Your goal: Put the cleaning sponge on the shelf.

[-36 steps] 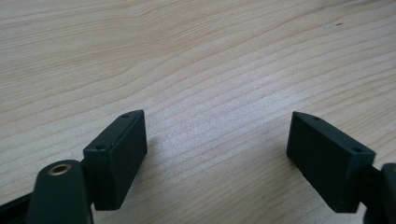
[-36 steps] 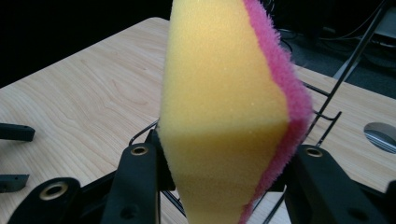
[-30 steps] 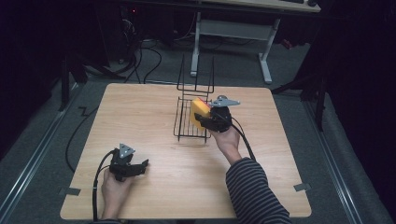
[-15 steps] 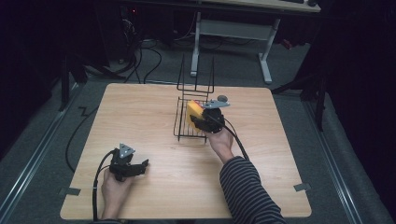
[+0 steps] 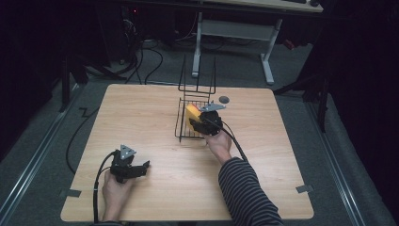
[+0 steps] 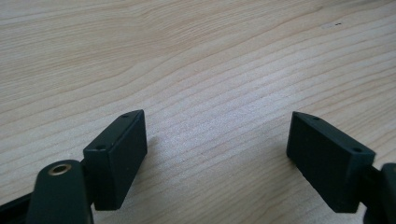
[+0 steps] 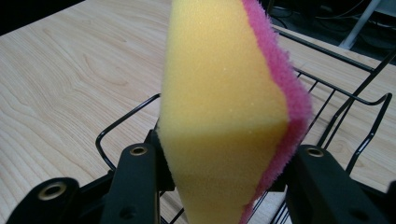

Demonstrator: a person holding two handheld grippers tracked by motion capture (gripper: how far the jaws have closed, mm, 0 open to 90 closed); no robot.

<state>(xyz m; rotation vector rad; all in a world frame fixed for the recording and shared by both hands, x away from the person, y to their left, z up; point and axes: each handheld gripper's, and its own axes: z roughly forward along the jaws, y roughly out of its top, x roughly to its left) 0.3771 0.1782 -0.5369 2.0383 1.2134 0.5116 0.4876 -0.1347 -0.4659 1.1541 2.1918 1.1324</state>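
1. Right gripper (image 5: 201, 123) is clamped on the yellow-and-pink sponge (image 7: 229, 112), holding it over the black wire rack (image 5: 186, 133).
2. Left gripper (image 6: 217, 154) sits wide open on the wooden table (image 5: 141, 113), well apart from the rack.

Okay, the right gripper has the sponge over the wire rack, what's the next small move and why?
Probably lower it a little and then open. The right gripper is shut on the yellow and pink sponge, held on edge above the black wire rack, whose bars show just below it. The left gripper rests open on the table, away from the rack.
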